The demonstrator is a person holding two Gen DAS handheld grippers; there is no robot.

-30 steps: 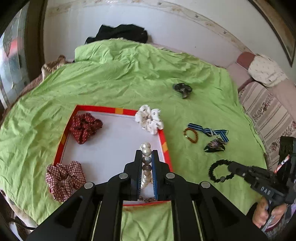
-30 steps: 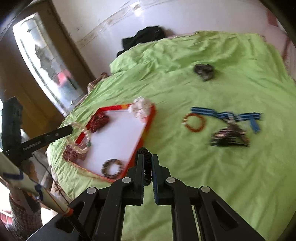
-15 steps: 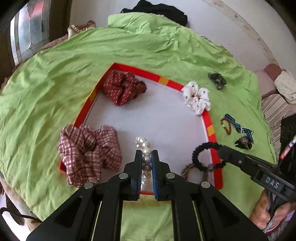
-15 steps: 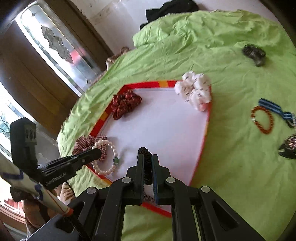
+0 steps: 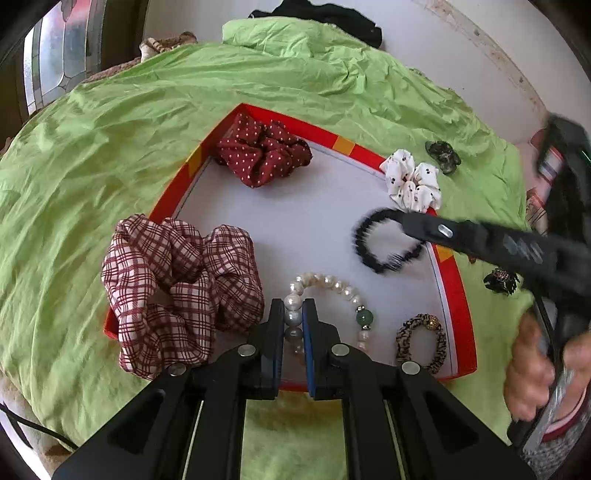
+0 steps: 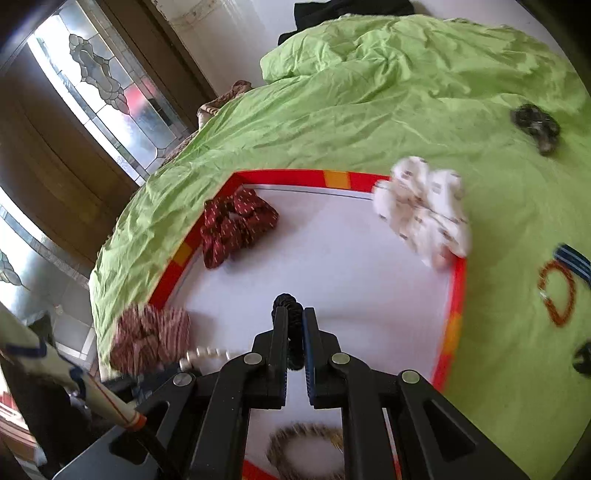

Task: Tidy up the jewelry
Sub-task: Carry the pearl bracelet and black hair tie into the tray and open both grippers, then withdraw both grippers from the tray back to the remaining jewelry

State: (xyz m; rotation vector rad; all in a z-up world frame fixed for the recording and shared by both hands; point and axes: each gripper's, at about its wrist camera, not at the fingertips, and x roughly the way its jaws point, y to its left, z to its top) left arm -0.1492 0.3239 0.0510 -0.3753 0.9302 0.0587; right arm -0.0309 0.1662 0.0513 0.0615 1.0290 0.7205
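Observation:
A red-rimmed white tray [image 5: 450, 280] lies on a green bedspread. My left gripper [image 5: 293, 317] is shut on a pearl bracelet [image 5: 332, 284] that rests low on the tray's near part. My right gripper [image 6: 294, 325] is shut on a black hair tie [image 6: 286, 301], which also shows in the left wrist view [image 5: 373, 254] held over the tray's right side. In the tray lie a plaid scrunchie [image 5: 173, 288], a dark red dotted scrunchie [image 5: 258, 155] and a leopard-print hair tie [image 5: 421, 343]. A white scrunchie [image 5: 412, 182] sits on the far right corner.
On the bedspread right of the tray lie an orange bead bracelet [image 6: 557, 297], a blue striped ribbon [image 6: 576, 260], a dark hair claw [image 6: 535, 125] and a dark brooch-like clip [image 5: 500, 282]. Black clothing [image 5: 325, 16] lies by the wall. A glass door [image 6: 103, 96] stands left.
Both grippers moved forward over the tray. The left lowered the pearl bracelet onto the tray's near part; the right carried the black hair tie from outside the rim over the tray.

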